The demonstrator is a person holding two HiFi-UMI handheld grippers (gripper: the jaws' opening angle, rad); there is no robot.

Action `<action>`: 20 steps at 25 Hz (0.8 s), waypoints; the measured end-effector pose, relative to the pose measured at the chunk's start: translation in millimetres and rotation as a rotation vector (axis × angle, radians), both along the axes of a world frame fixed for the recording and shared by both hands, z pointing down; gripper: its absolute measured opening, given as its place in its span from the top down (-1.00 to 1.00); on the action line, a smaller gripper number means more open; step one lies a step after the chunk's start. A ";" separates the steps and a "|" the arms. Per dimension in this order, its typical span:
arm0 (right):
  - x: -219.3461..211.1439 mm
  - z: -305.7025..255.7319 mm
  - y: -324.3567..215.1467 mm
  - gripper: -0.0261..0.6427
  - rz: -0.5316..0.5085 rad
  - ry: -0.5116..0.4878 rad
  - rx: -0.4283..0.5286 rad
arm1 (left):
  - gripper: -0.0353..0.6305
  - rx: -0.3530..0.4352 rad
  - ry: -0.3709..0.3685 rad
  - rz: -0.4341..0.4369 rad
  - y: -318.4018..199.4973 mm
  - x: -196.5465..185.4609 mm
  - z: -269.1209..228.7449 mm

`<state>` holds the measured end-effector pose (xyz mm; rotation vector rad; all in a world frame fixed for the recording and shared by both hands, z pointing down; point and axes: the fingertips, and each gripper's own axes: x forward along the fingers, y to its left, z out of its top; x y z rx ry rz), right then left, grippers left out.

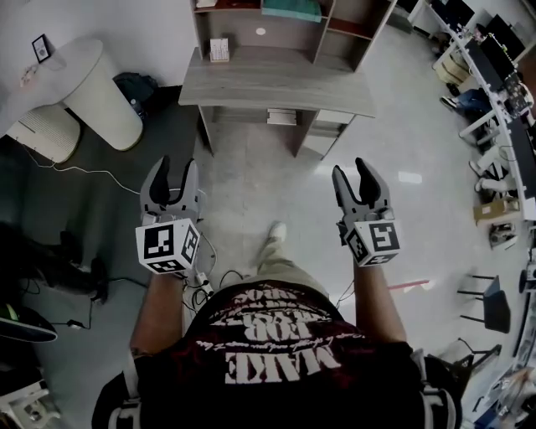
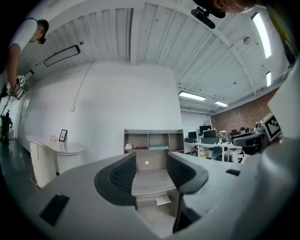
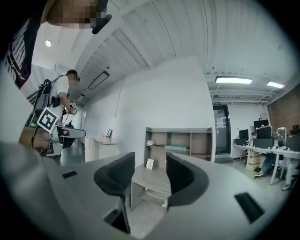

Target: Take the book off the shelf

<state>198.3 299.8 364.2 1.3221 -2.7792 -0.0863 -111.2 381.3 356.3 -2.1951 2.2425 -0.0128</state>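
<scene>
Teal flat book (image 1: 291, 10) lies in the middle compartment of the grey wooden shelf unit (image 1: 368, 38), straight ahead of both tongs and well apart from them, its long axis crosswise. Left tongs (image 1: 177, 166) and right tongs (image 1: 353, 170) are spread and empty, pointing level toward it. The right seems slightly nearer. The grey wooden worktop (image 1: 276, 84), carrying a small white card (image 1: 219, 49), stands between.

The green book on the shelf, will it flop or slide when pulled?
Probably stiff: the green book lies flat with straight edges. It may slide out easily, since nothing seems to sit on it. It looks thin, so likely light.
</scene>
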 end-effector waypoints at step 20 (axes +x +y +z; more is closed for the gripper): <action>-1.0 20.2 -173.1 0.29 -0.011 -0.021 -0.076 | 0.27 -0.084 -0.006 0.048 -186.4 6.6 19.6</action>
